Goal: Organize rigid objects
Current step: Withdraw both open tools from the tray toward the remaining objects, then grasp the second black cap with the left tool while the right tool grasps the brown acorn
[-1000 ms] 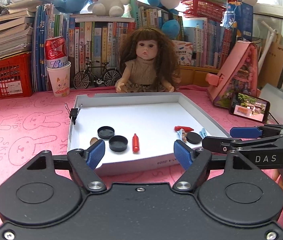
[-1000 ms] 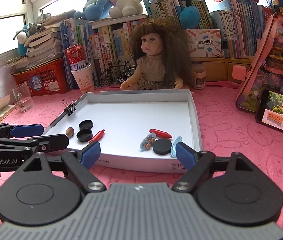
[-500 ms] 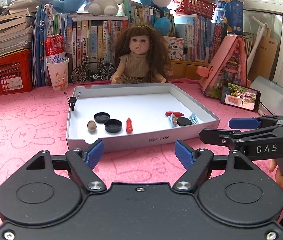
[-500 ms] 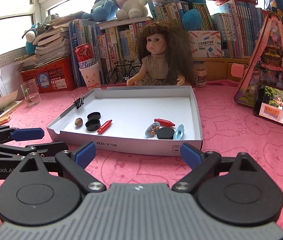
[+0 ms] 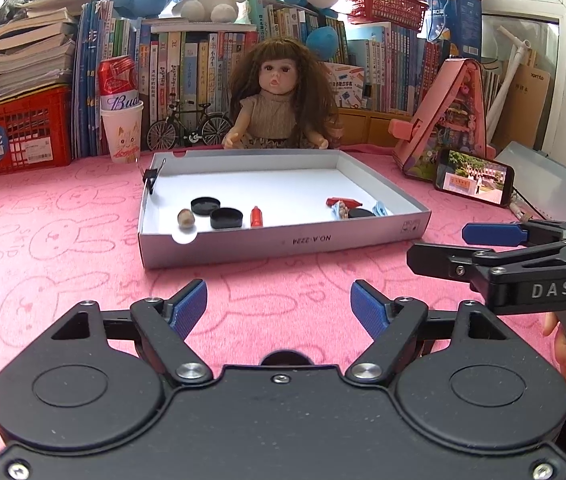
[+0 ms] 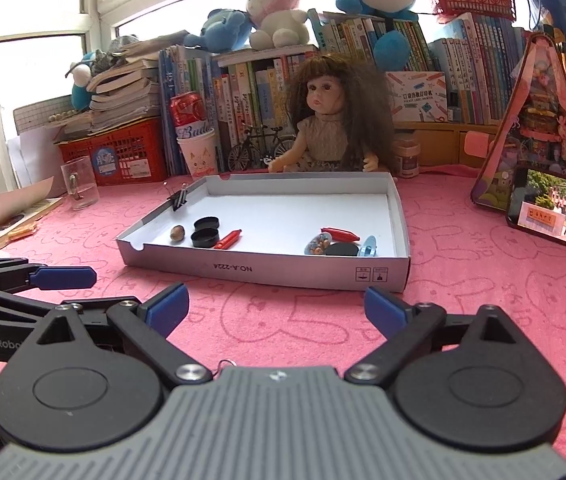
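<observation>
A shallow white cardboard tray (image 5: 283, 240), rectangular and thin-walled with printing on its near wall, sits flat on a pink fleecy cloth (image 5: 63, 248) patterned with rabbit outlines. Its long axis runs left to right across both wrist views, the near wall facing the cameras.

Inside, along the near wall, lie the small rigid pieces in two clusters. On the left: a rounded brown nut-like piece (image 5: 186, 218), two black round caps (image 5: 205, 205) (image 5: 225, 218) side by side, open side up, and a small red cylinder (image 5: 257, 216), which in the left wrist view points away from the camera and in the right wrist view (image 6: 227, 239) lies slanted. On the right: a red tapered piece (image 6: 341, 234) lying roughly crosswise, a black disc (image 6: 341, 249), a clear oval piece with mottled filling (image 6: 317, 245), and a pale blue plastic piece (image 6: 370, 246), all close together. A black binder clip (image 5: 149, 176) grips the tray's left wall.

The left gripper (image 5: 279, 306) hovers over bare cloth short of the tray, blue ribbed pads apart, nothing between them. The right gripper (image 6: 277, 308), its jaws having just been widening, stands spread wide and empty, also short of the tray. Each shows at the edge of the other's view. A long-haired doll (image 5: 279, 108) sits behind the tray, before a row of books.
</observation>
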### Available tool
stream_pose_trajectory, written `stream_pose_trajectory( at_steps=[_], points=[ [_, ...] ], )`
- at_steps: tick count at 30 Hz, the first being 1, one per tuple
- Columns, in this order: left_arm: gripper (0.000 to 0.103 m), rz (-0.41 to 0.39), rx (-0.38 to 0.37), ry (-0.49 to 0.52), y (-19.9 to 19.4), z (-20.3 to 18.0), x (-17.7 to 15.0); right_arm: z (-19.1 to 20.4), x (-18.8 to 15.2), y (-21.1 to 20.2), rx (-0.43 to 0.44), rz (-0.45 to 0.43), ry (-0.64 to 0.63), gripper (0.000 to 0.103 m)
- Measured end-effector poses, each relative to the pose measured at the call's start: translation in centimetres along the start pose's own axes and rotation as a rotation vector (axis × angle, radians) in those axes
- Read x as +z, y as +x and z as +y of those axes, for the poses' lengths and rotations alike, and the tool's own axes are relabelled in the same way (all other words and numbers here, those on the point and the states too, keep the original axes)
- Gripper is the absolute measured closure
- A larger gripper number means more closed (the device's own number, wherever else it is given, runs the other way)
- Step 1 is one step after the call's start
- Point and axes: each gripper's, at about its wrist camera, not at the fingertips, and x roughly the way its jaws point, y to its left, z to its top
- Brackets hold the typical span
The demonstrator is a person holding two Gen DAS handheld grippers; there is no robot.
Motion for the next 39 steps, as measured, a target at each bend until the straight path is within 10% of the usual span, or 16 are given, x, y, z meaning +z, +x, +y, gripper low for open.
stream_pose_trajectory(
  at_steps=[26, 39],
  points=[
    [0.026, 0.013, 0.002, 0.005, -0.9, -0.2, -3.8, 1.9, -3.7, -1.9, 0.031, -0.012, -0.051, 0.001],
    [0.049, 0.003, -0.005, 0.013, -1.1, -0.4, -4.1, 2.6, -4.1, -2.6, -0.004, -0.025, -0.076, 0.009]
  ],
)
